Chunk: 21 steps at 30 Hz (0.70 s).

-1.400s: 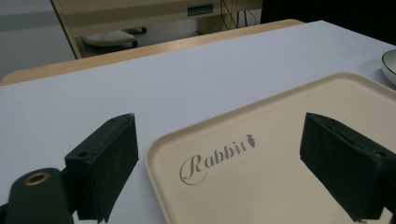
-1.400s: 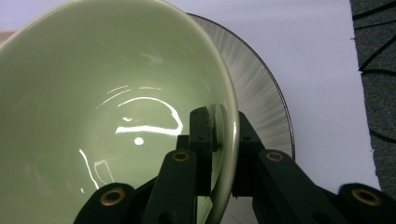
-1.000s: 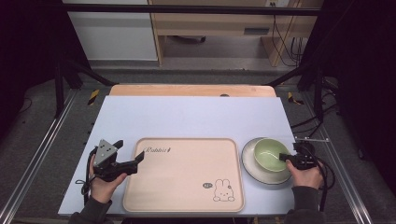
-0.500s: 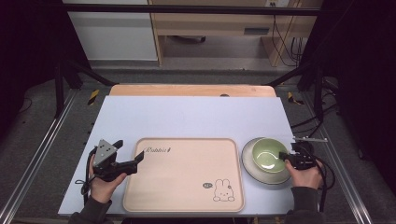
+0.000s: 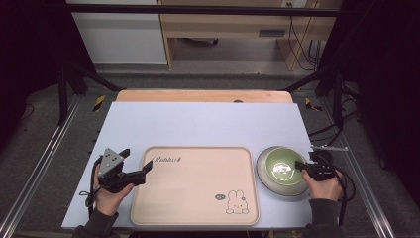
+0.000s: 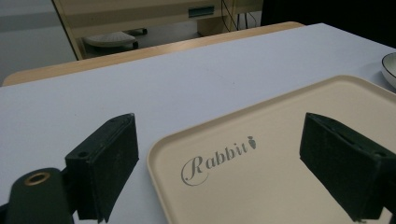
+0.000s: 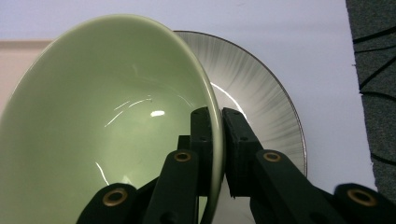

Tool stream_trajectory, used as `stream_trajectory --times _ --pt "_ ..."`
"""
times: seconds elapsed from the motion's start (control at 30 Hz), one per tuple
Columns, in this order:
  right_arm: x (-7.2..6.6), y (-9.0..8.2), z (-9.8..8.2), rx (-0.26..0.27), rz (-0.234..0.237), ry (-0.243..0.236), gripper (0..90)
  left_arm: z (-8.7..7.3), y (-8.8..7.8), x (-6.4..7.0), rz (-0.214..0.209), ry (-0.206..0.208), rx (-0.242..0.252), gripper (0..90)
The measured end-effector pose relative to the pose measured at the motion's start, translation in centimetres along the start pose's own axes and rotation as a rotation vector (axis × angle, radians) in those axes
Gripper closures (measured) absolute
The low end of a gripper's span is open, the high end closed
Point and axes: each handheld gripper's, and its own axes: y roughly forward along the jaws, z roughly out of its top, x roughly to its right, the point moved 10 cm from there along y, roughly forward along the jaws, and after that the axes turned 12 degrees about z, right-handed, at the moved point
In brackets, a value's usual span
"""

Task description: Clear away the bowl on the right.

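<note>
Pale lavender sheeting covered the table, with a strip of bare wood along its far edge and dark floor and black frame rails all round it. Near the middle of the near side lay a beige tray, rounded at the corners, printed with the word "Rabbit" at its far left corner and a small rabbit drawing at its near right corner; nothing lay on it. Just right of the tray sat a grey plate with a fine streaked rim, and in it stood a green bowl, glossy inside. The right gripper came in from the right over the plate, held by the person's right hand, and its jaws were closed on the bowl's right rim: in the right gripper view one pad sat inside the green bowl and the other outside it, pinching the thin wall of the bowl between them at the right gripper, with the grey plate showing beyond. The bowl looked tilted in that view, though whether it was clear of the plate could not be told. At the near left, the left gripper hovered at the tray's left edge in the left hand, its jaws standing wide apart with nothing between them; in the left gripper view they straddled the tray's far left corner without touching it.
</note>
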Motion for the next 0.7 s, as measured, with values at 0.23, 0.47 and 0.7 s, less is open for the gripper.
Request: stream_trajectory --times 0.23,0.47,0.7 --pt "-0.5 -0.4 0.2 0.021 0.035 0.003 83.4 0.0 0.0 0.0 0.0 0.001 0.0 11.2" --pt "-1.3 -0.9 0.6 0.033 0.056 -0.009 83.4 0.0 0.0 0.1 -0.003 0.003 0.001 11.2" --pt "-2.7 -1.2 1.0 0.046 0.084 -0.038 83.3 0.1 -0.1 0.2 -0.005 0.003 0.004 11.3"
